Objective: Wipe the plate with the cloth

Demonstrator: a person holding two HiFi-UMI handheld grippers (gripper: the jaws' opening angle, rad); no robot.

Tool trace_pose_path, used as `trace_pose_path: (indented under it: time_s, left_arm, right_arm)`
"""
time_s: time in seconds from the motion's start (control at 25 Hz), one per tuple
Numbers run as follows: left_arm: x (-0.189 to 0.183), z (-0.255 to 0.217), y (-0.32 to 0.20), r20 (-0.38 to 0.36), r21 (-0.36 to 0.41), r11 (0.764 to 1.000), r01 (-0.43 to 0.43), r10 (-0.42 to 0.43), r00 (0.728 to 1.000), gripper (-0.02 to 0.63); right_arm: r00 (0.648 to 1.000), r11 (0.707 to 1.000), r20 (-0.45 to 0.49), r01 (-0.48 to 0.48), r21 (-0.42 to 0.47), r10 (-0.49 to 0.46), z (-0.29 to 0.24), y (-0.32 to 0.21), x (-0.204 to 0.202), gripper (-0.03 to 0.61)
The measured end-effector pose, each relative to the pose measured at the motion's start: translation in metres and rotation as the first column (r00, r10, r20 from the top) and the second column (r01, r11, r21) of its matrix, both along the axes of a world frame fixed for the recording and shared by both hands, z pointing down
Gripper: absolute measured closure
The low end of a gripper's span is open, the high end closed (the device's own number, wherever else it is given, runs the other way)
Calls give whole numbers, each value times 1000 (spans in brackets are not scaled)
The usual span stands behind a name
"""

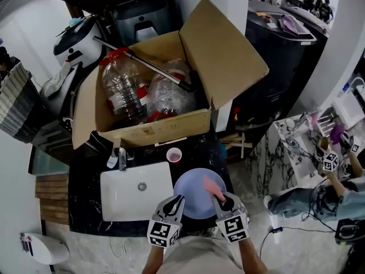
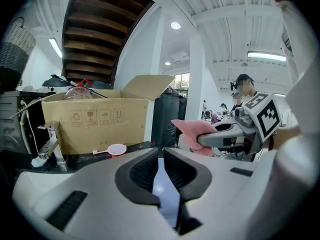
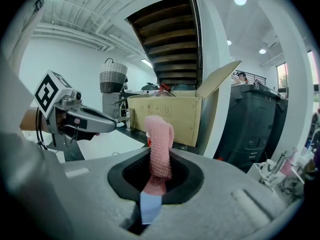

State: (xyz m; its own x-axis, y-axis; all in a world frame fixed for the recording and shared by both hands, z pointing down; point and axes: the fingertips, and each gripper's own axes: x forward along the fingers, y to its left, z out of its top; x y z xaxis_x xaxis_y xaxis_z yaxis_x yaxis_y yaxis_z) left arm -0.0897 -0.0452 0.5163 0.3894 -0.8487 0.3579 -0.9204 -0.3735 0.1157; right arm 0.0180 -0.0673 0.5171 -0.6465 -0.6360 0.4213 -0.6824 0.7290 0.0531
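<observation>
One pale blue plate sits just to the right of the white sink, at the front edge of the black countertop. Whether the plate rests on the counter or is held clear of it cannot be told.

The left gripper has its jaws clenched on the plate's near-left rim. The left gripper view shows the thin blue edge pinched between the two dark pads.

A pink cloth lies on the right part of the plate's face. The right gripper has its jaws clenched on this cloth. In the right gripper view, the knobbly pink fabric stands up out of the jaws, with a strip of the blue plate showing below it.

The two grippers sit side by side, near each other, with the plate between them.

Behind the plate, a small red-and-white cup stands on the counter. A chrome faucet stands at the sink's back left corner.

Behind these, an open cardboard box holds clear plastic bottles, with a metal rod lying across them. A black bin stands to the right of the box.

A woven basket is at the far left.
</observation>
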Motion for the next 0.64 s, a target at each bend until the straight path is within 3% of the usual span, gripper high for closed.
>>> trace_pose_path:
  time_s: [0.64]
  left_arm:
    - [10, 5, -1, 20, -3, 1000, 10, -10, 1000, 578]
  right_arm:
    - [1000, 1000, 15, 1, 10, -1, -3, -5, 10, 549]
